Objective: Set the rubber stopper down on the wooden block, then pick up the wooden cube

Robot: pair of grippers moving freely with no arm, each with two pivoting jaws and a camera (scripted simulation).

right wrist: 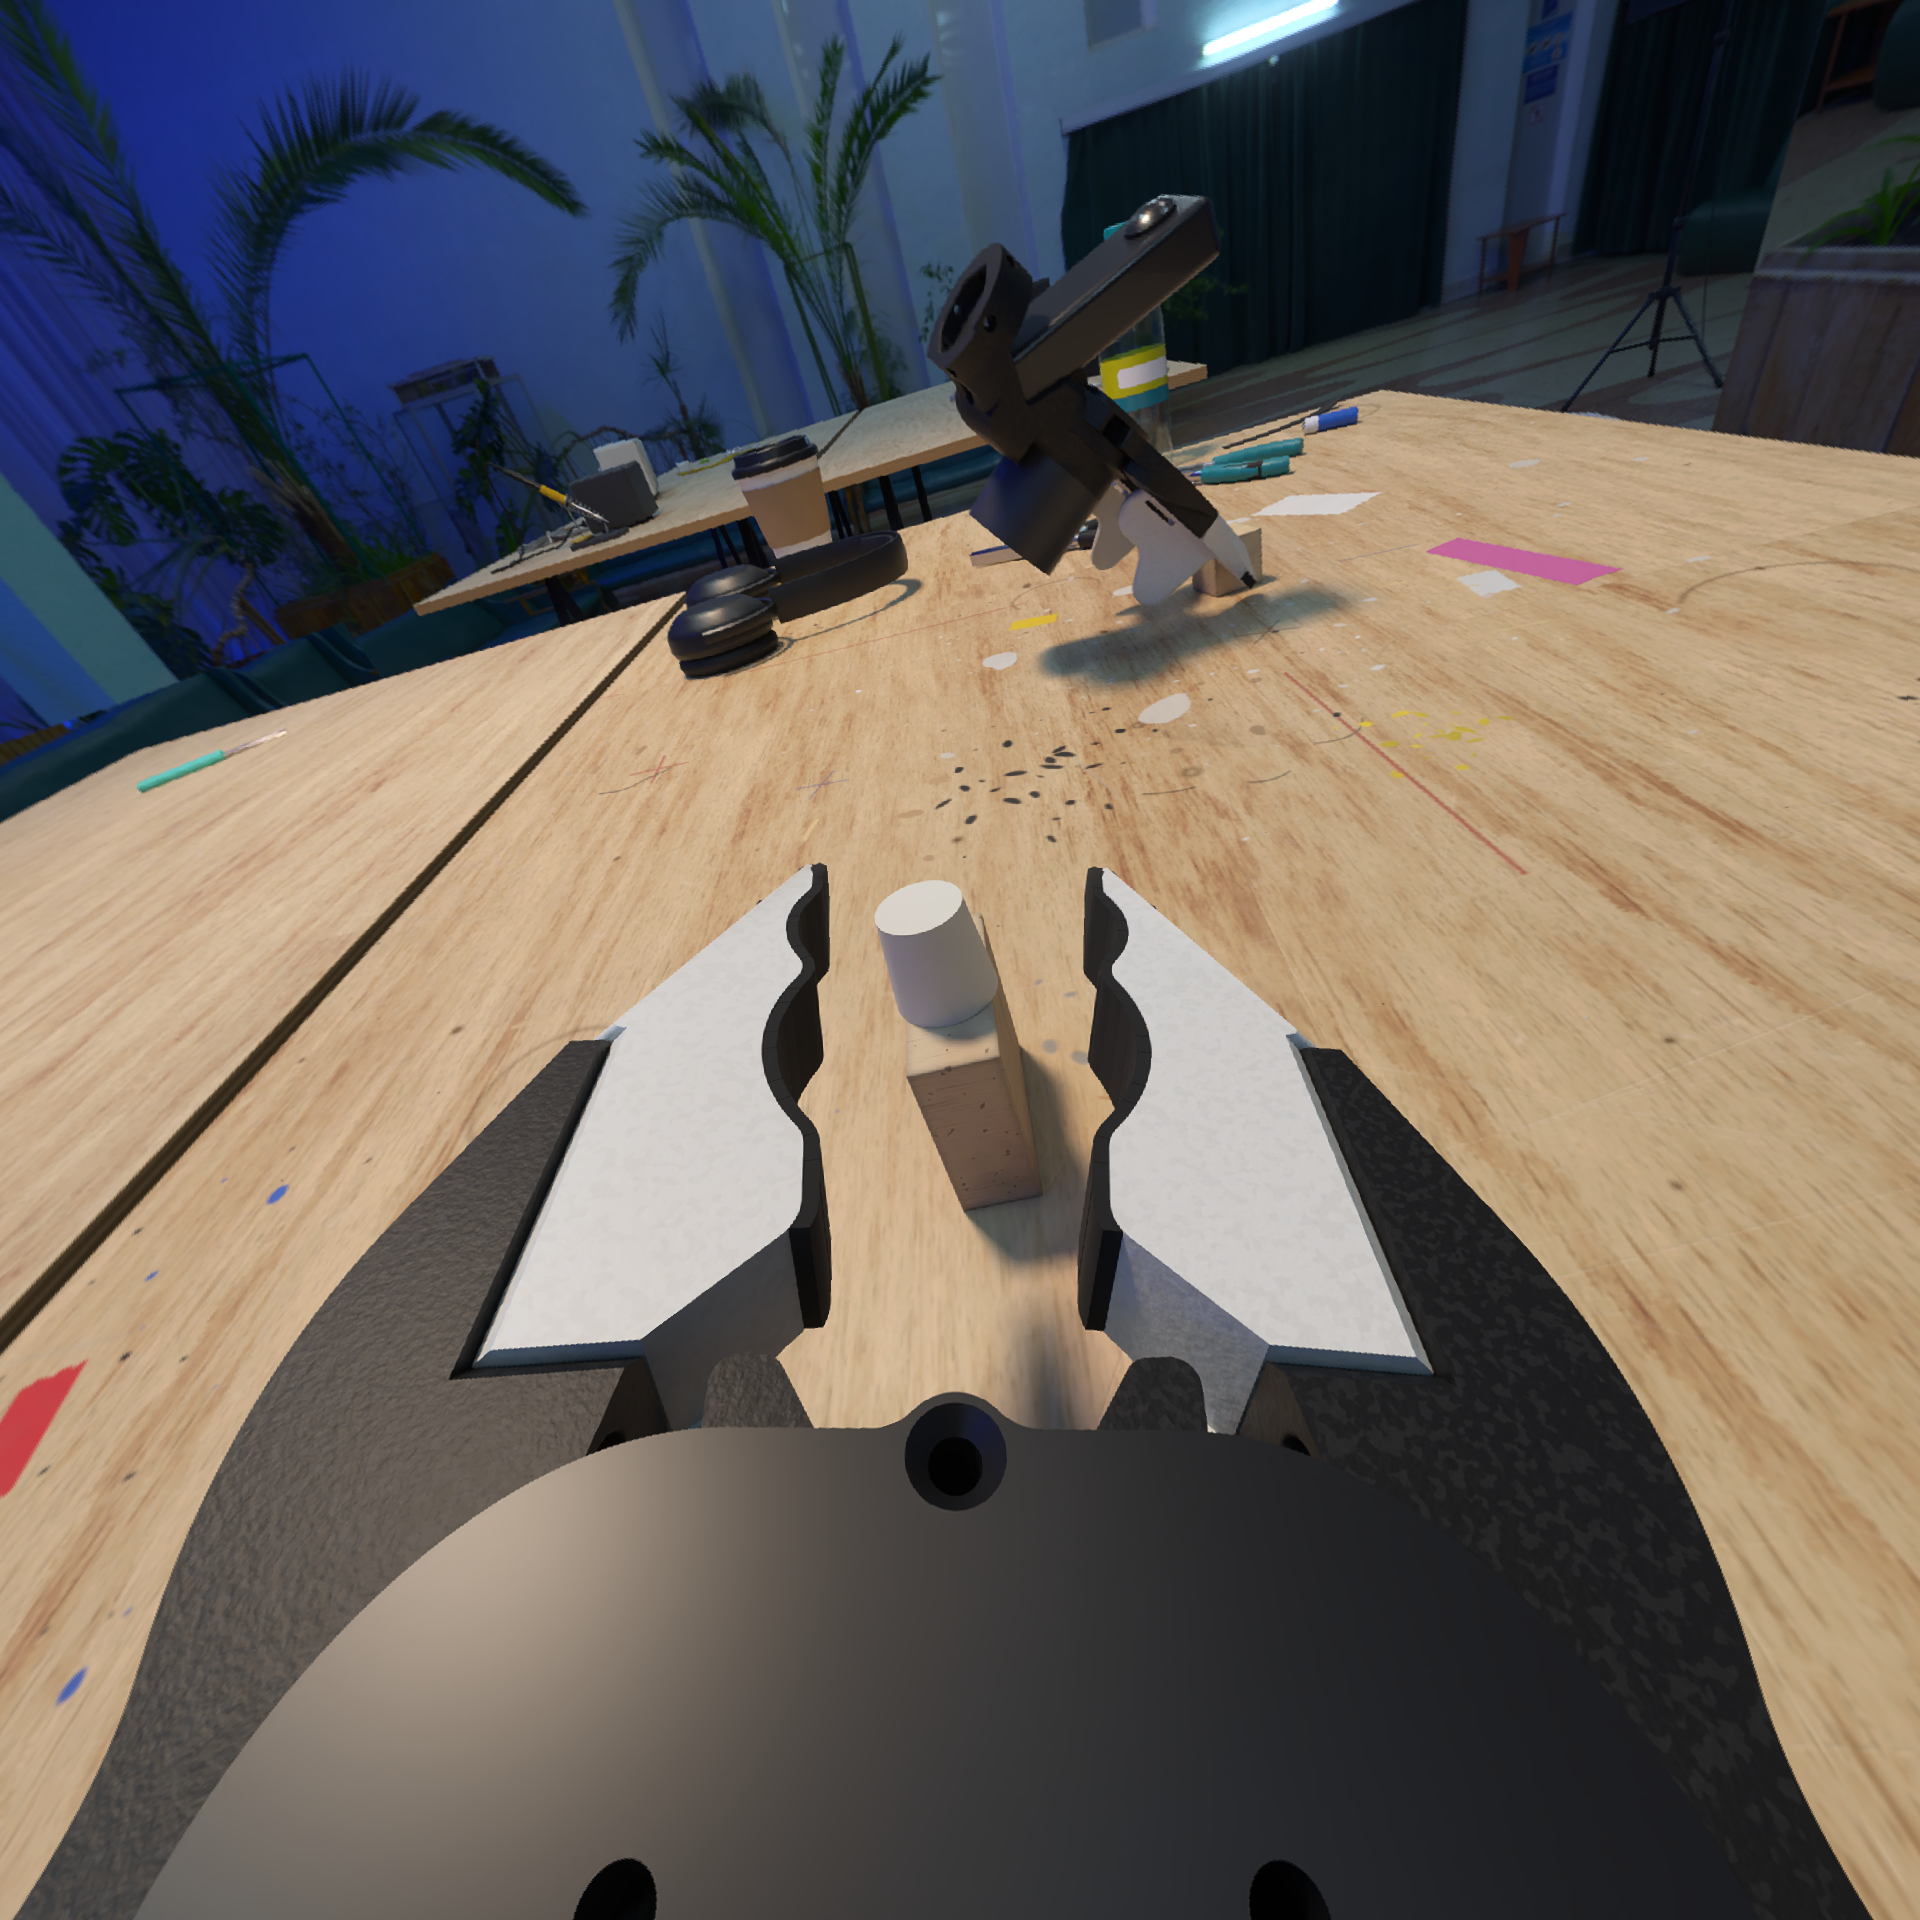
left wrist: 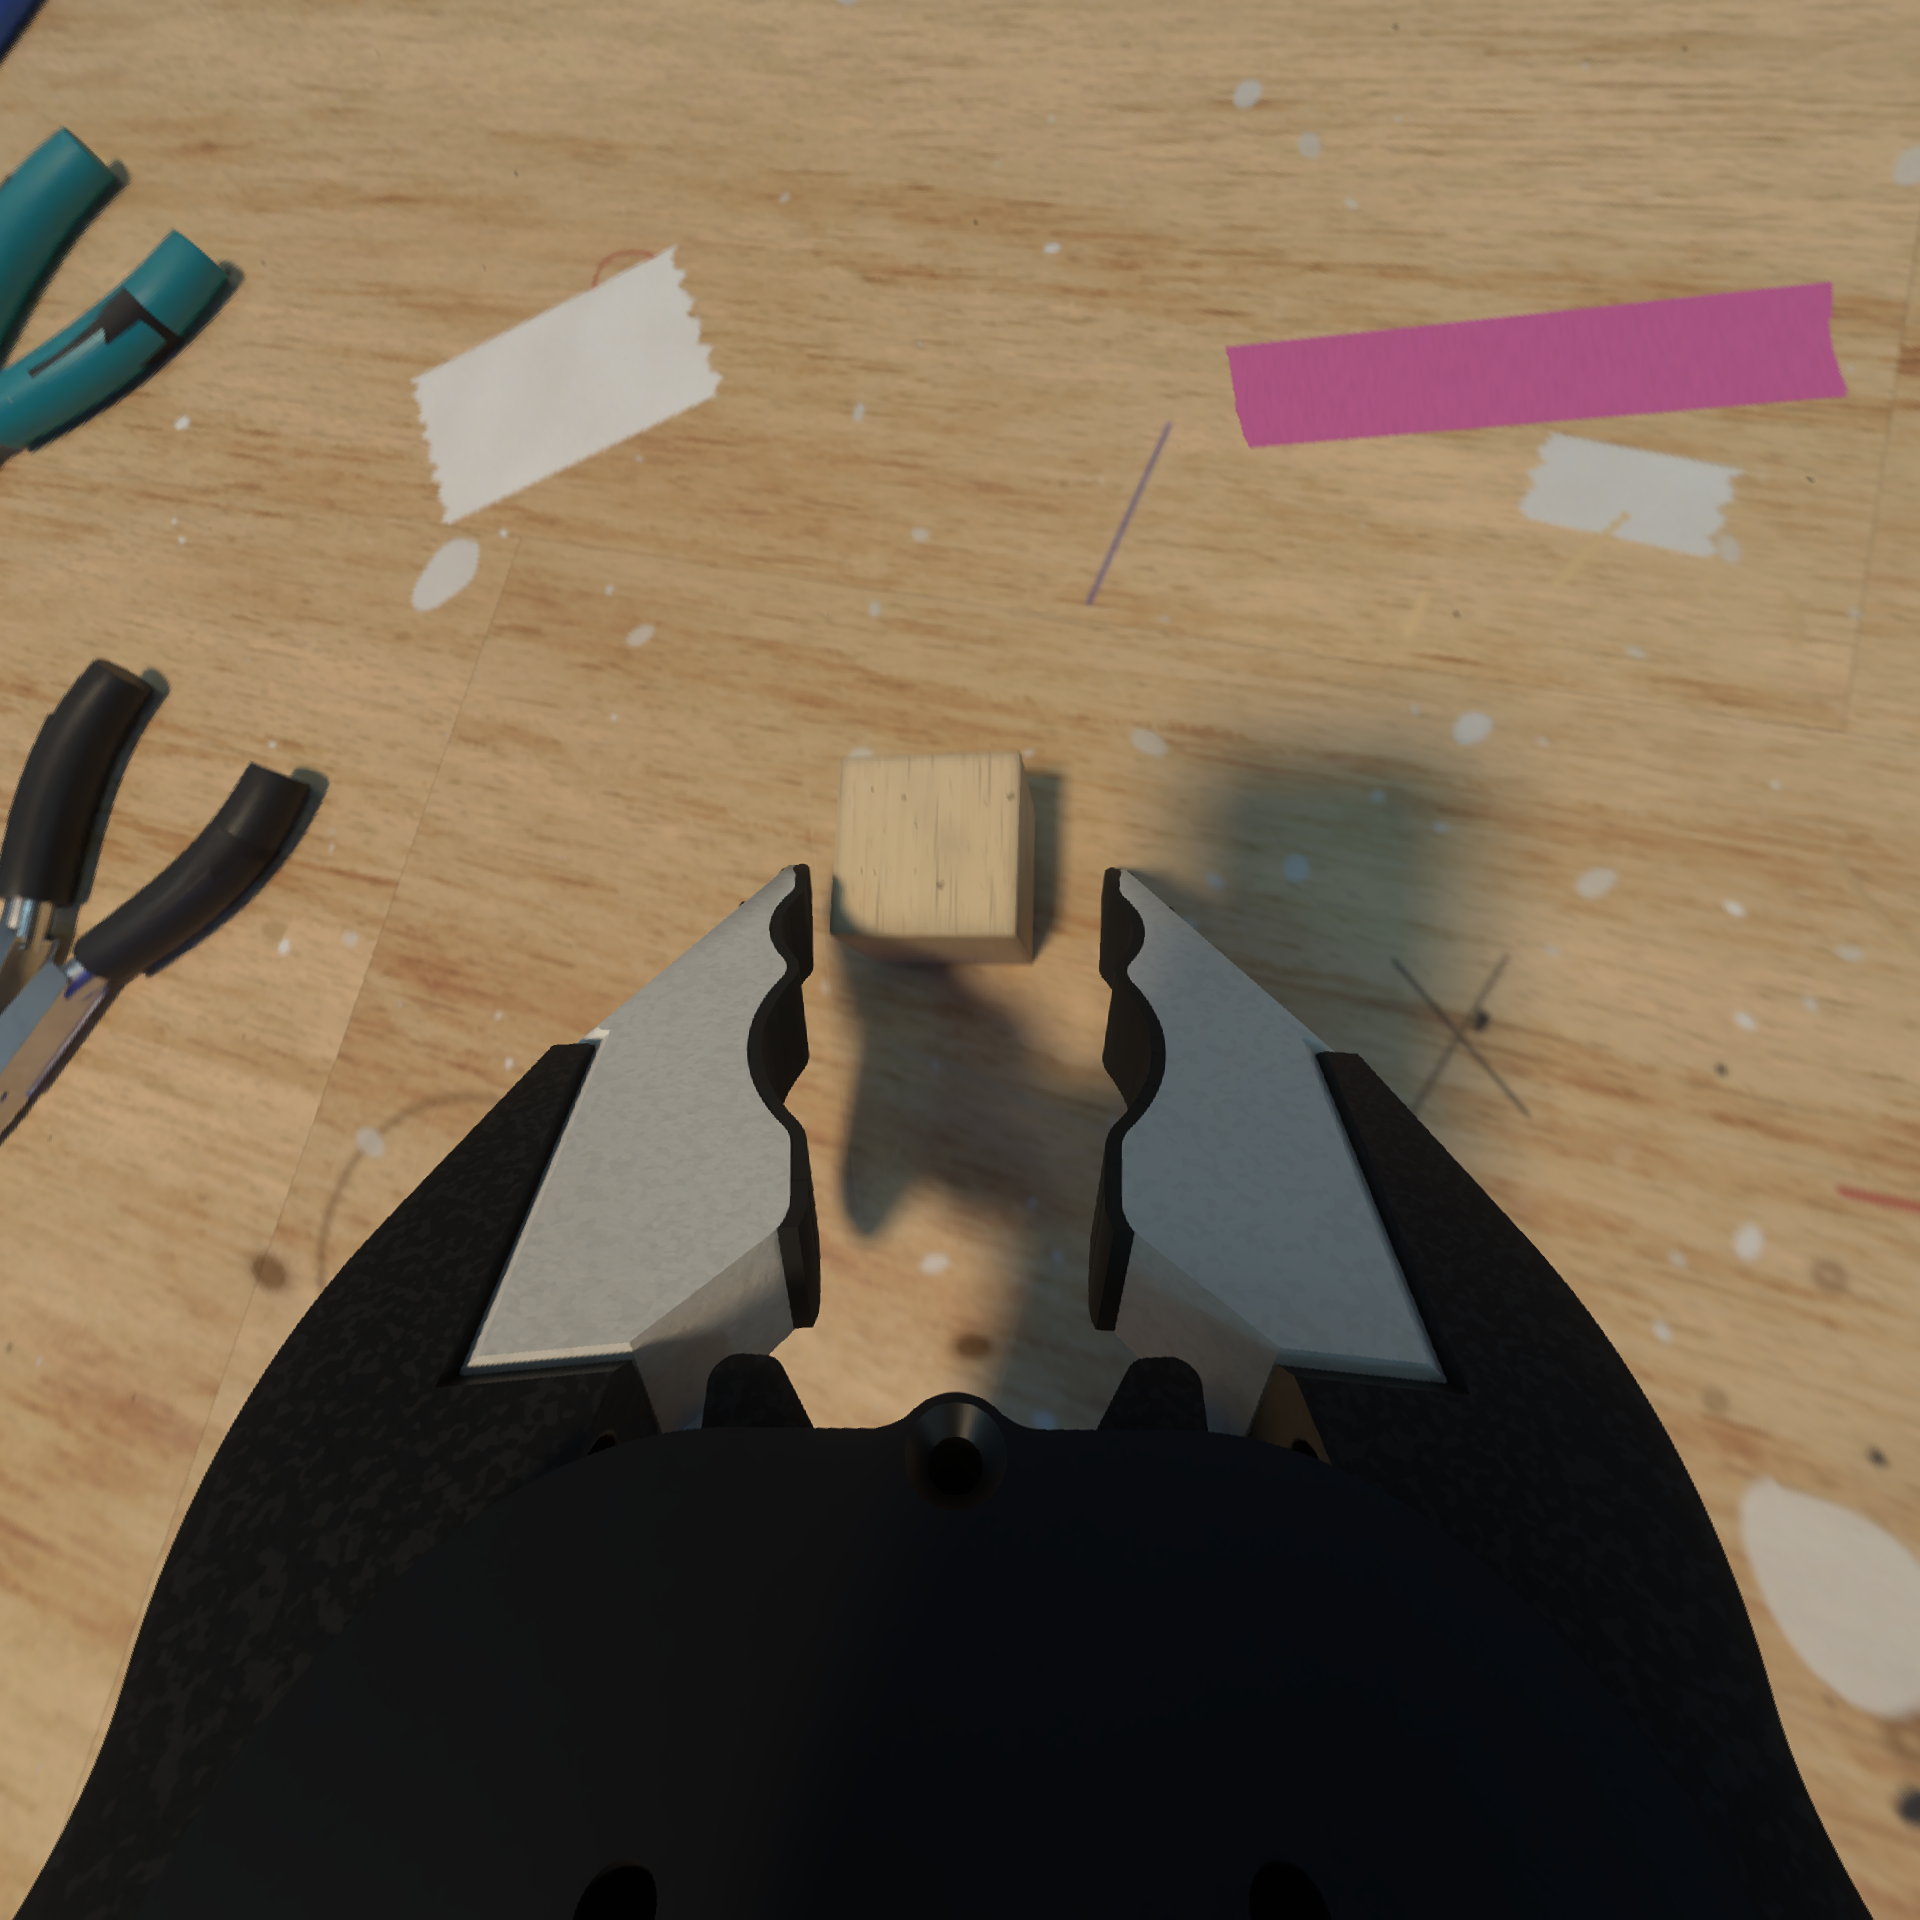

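Observation:
In the left wrist view a pale wooden cube (left wrist: pixel 932 854) rests on the wooden table just beyond my open left gripper (left wrist: pixel 956 883), between the lines of its fingertips and nearer the left one. In the right wrist view a white rubber stopper (right wrist: pixel 935 966) stands on top of an upright wooden block (right wrist: pixel 977 1112). My right gripper (right wrist: pixel 956 883) is open around them, touching neither. The left gripper (right wrist: pixel 1174 566) also shows far off in that view, tilted down beside the cube (right wrist: pixel 1231 566).
Teal-handled pliers (left wrist: pixel 83 301) and black-handled pliers (left wrist: pixel 114 852) lie at the left. White tape (left wrist: pixel 566 384) and pink tape (left wrist: pixel 1538 364) are stuck on the table beyond the cube. Black headphones (right wrist: pixel 779 597) and a paper coffee cup (right wrist: pixel 784 494) stand far off.

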